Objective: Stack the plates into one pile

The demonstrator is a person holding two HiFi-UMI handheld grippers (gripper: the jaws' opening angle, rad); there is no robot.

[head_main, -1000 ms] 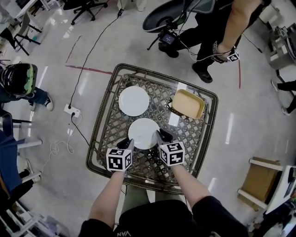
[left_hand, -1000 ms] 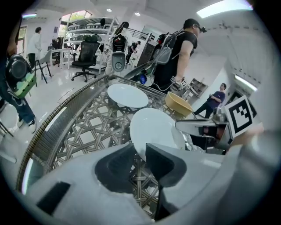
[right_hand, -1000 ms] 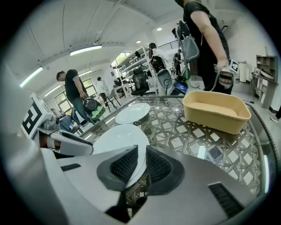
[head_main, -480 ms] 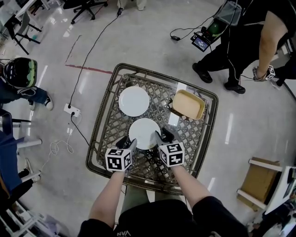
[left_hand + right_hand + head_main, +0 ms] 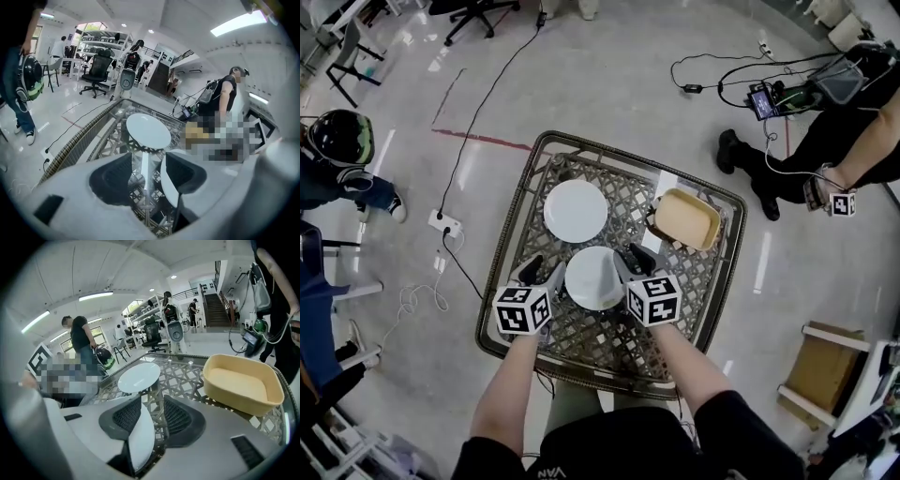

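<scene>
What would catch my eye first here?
Two white plates lie apart on a wicker table: the near plate and the far plate. A yellow dish sits at the table's far right. The left gripper and right gripper flank the near plate. Their jaws have just been opening and clamp nothing, with the plate's rim lying beside them.

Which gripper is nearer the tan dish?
Right. The right gripper is beside the near white plate, just short of the tan dish; the left gripper is across that plate. Each one's jaws have just been opening, nothing gripped between them.
</scene>
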